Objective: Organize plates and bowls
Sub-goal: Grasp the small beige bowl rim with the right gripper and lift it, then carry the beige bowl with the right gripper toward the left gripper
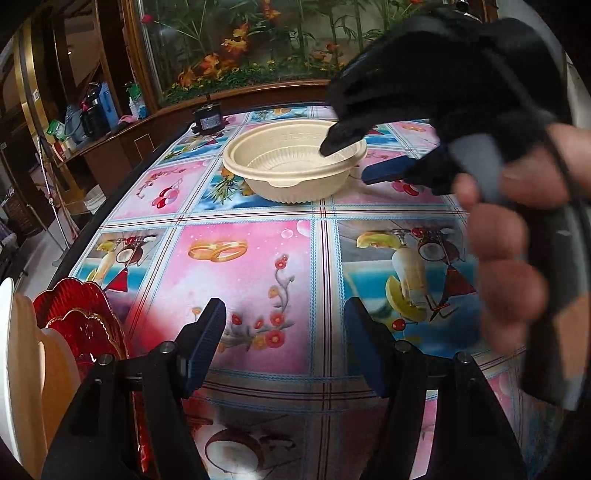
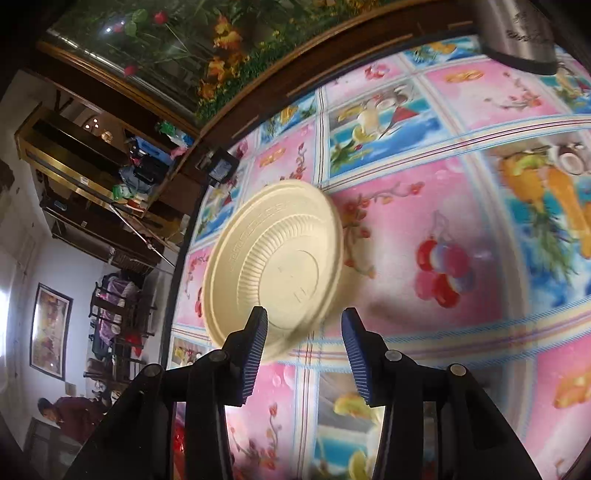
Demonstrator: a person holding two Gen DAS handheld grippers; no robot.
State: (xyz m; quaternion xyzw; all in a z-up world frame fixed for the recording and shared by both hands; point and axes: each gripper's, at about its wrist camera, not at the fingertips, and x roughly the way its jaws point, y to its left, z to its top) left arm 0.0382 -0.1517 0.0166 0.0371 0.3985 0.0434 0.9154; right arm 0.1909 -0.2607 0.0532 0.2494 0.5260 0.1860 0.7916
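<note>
A cream ribbed plastic bowl stands upright on the patterned tablecloth at the far middle. My right gripper is open at the bowl's right rim, one finger over the rim and the blue-padded finger outside it. In the right wrist view the bowl sits just ahead of the open right gripper, its near rim between the fingers. My left gripper is open and empty, low over the tablecloth. Red glass plates and cream plates stand on edge at the lower left.
A small black box sits at the table's far edge. A wooden-framed glass case with flowers runs behind the table. A metal vessel stands at the far right. The table's left edge drops to the floor.
</note>
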